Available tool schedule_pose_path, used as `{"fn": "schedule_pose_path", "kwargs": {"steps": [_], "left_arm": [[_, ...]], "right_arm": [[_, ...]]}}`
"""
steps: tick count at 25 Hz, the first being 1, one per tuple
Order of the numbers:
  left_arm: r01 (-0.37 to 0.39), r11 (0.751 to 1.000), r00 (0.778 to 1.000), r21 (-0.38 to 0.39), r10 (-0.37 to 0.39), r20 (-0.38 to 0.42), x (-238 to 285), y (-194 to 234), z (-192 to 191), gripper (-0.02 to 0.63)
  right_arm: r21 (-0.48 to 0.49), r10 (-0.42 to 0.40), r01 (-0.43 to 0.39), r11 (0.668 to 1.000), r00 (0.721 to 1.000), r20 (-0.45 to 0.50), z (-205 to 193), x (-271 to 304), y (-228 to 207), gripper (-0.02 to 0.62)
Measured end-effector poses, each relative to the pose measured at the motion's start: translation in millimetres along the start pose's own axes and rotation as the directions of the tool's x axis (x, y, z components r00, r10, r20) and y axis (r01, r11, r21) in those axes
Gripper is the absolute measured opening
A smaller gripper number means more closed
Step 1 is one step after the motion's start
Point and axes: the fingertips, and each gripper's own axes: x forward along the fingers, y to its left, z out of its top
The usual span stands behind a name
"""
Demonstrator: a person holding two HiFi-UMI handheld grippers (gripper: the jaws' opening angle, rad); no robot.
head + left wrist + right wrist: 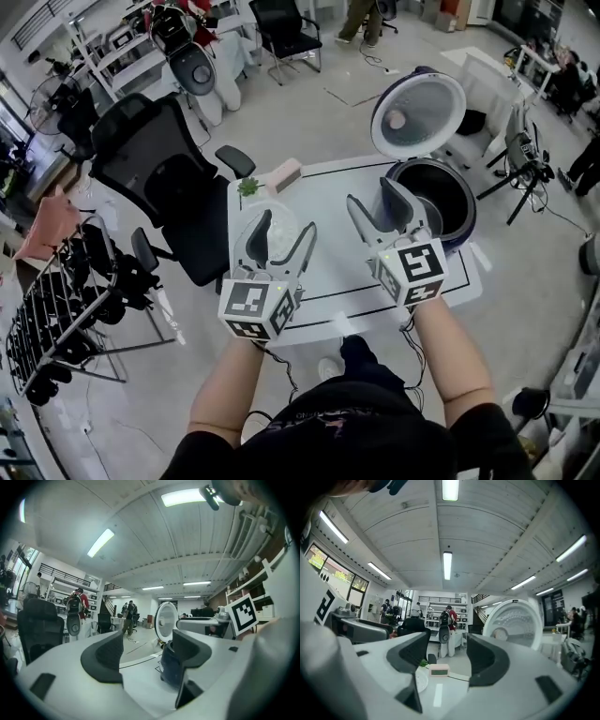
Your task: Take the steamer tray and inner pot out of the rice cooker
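1. While both my grippers hang level above the table, the only print I can make out is the black-and-white square markers point(419, 263) on their cubes.
2. My left gripper point(147, 641) stands wide open, with nothing between its dark pads.
3. My right gripper point(447, 641) is spread just as wide and grips nothing. A small pink rectangular clock point(439, 669) shows through the gap, farther off on the table.
4. The surface is a white table point(347, 272) marked with a thin black line. It stands on a pale grey floor point(309, 103).
5. Around it is a big open workroom. A black mesh office chair point(155, 164) stands just beside the table's left edge, and long strip lights point(447, 564) run along the white ceiling. People stand by shelving far back.
6. The dark blue round rice cooker point(461, 225) stands upright at the table's far right corner, mouth up. Its lid point(419, 112) is swung up and back, white inner face turned toward me.
7. The cooker's inside looks dark, and I cannot tell whether the inner pot sits in it.
8. The white round steamer tray point(281, 230) lies flat on the table, below my left gripper and well apart from the cooker.
9. A small green plant point(247, 187) sits beside the clock at the table's far edge.
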Motion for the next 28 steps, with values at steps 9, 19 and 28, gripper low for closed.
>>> {"fn": "schedule_pose_path", "kwargs": {"steps": [9,19,28], "left_arm": [[0.172,0.985,0.985,0.004,-0.172,-0.009,43,-93,3,0.322],[0.192,0.979,0.978,-0.065,-0.196,-0.064,116,-155,-19,0.322],[0.088,0.993,0.981,-0.076,-0.099,-0.164,161,-170,-60,0.322]], "right_arm": [[0.013,-0.204,0.204,0.979,0.979,-0.017,0,-83,-91,0.253],[0.046,-0.291,0.294,0.955,0.954,-0.073,-27,-127,-202,0.253],[0.165,-0.228,0.254,0.953,0.960,-0.161,-76,-118,-267,0.252]]}}
